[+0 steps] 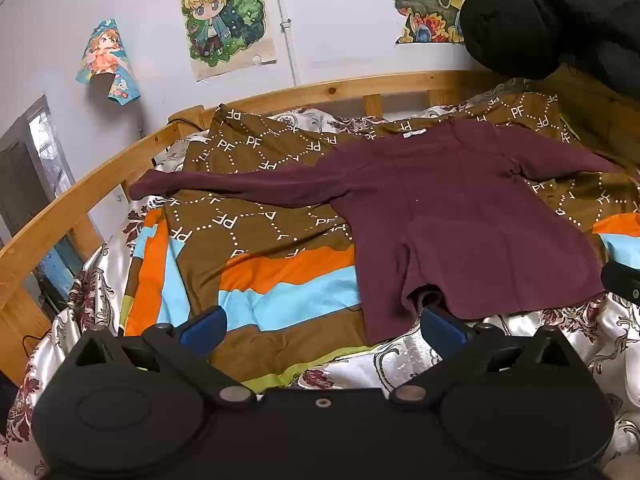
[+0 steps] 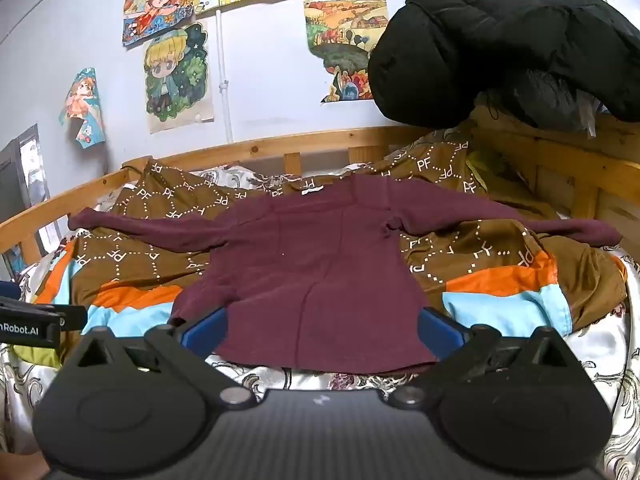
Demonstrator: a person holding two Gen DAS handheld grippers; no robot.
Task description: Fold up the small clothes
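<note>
A small maroon long-sleeved shirt (image 1: 460,216) lies flat on the bed, sleeves spread to both sides, collar toward the wall. It also shows in the right wrist view (image 2: 316,272). My left gripper (image 1: 320,320) is open and empty, near the hem's left corner; its right finger (image 1: 440,324) is close to the hem edge. My right gripper (image 2: 320,332) is open, its fingers standing at either side of the hem's middle, not closed on it. The right gripper's body shows at the left wrist view's right edge (image 1: 622,280).
A brown, orange and blue patterned quilt (image 1: 248,248) lies under the shirt, over a white floral sheet (image 1: 392,360). A wooden bed rail (image 1: 280,96) runs along the wall. A black puffy jacket (image 2: 500,40) hangs at the right. Posters (image 2: 176,76) hang on the wall.
</note>
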